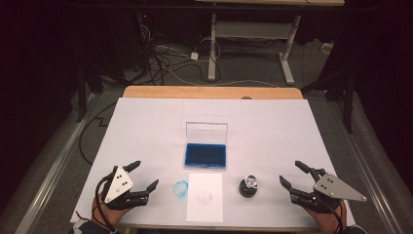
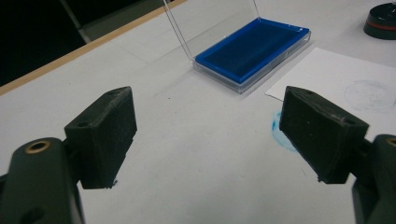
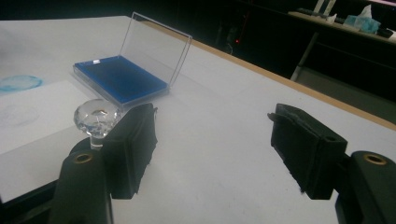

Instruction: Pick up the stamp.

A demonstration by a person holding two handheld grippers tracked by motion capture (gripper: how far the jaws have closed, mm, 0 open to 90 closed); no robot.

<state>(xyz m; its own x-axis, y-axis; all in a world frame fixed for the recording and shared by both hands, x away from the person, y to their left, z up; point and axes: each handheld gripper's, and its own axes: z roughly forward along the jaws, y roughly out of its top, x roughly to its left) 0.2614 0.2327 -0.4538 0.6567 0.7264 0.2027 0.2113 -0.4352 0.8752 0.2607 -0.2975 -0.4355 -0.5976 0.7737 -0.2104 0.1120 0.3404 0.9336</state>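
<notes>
The stamp (image 1: 248, 186), a black base under a clear faceted knob, stood on the tabletop (image 1: 146, 126) just right of the paper sheet (image 1: 205, 197). Your right claw (image 1: 291, 174) sat apart nearby, empty, near the front edge; your left claw (image 1: 144, 174) gaped too, beside a blue smudge (image 1: 180, 189). The open ink pad (image 1: 205, 155) lay behind
</notes>
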